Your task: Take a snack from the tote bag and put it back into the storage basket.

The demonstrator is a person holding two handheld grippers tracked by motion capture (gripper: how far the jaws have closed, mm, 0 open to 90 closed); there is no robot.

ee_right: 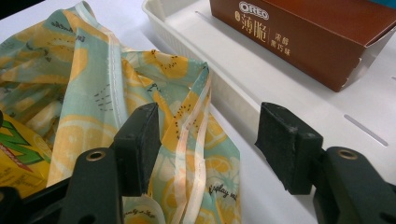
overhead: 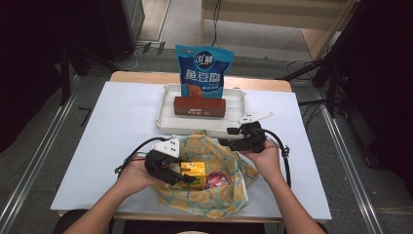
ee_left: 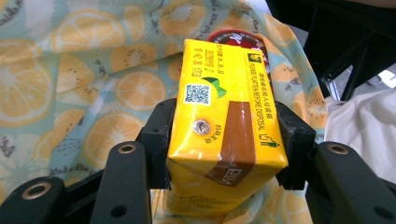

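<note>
A yellow drink carton (ee_left: 224, 121) lies in the mouth of a cloth bag (ee_left: 70, 70) printed with lemon slices. My left gripper (ee_left: 224, 140) is shut on it, a pad pressed against each side. From above, the carton (overhead: 192, 170) sits at the bag's (overhead: 214, 197) near left, with the left gripper (overhead: 187, 179) coming in from the left. A red round lid (overhead: 215, 181) shows beside it inside the bag. My right gripper (ee_right: 210, 140) is open at the bag's far right edge; a fold and strap of the fabric (ee_right: 187, 116) lie between its jaws, against the left pad.
A white tray (overhead: 168, 122) stands behind the bag and holds a brown Oreo box (overhead: 199, 106). A blue snack pouch (overhead: 203, 68) stands upright at the tray's far side. White table surface (overhead: 122, 146) extends to the left and right.
</note>
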